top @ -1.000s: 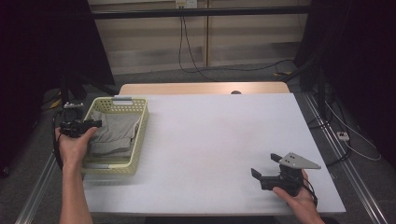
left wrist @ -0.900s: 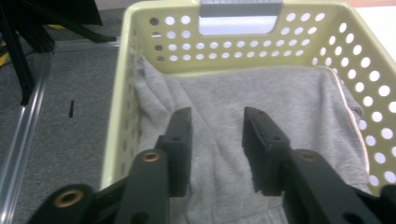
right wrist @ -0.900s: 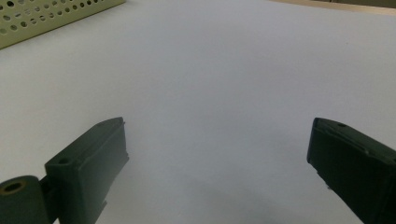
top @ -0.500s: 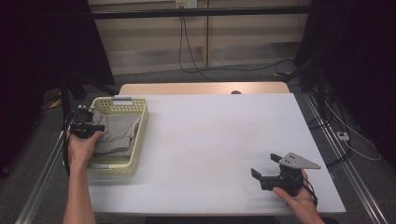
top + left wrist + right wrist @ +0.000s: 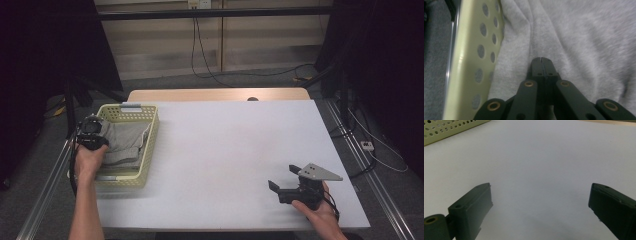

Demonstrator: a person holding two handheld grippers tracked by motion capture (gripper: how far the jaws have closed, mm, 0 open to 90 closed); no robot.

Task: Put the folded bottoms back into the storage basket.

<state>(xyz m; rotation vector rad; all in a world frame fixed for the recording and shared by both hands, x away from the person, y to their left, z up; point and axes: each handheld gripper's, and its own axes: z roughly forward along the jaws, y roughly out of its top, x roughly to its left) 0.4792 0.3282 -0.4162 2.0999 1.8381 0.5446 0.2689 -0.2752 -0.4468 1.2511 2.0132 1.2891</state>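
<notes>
A pale yellow perforated basket (image 5: 150, 145) stands at the table's left edge with a grey cloth (image 5: 125, 142) lying in it. My left gripper (image 5: 94, 140) points down into the basket at its left wall (image 5: 471, 50). Its jaws are pressed together, and the tips (image 5: 541, 60) pinch a crease of the grey cloth (image 5: 579, 37). My right gripper (image 5: 282, 176) rests near the table's front right corner in the person's hand. It stands open (image 5: 540, 195) over bare white tabletop with nothing between its jaws.
The white table (image 5: 230, 150) spreads between the basket and the right gripper. A corner of the basket (image 5: 449, 127) lies far ahead of the right jaws. Cables (image 5: 200, 50) trail on the floor behind the table, and metal rails run along both sides.
The left hand has sunk into the basket onto the cloth, and its jaws have closed. The right hand and gripper have kept still.
</notes>
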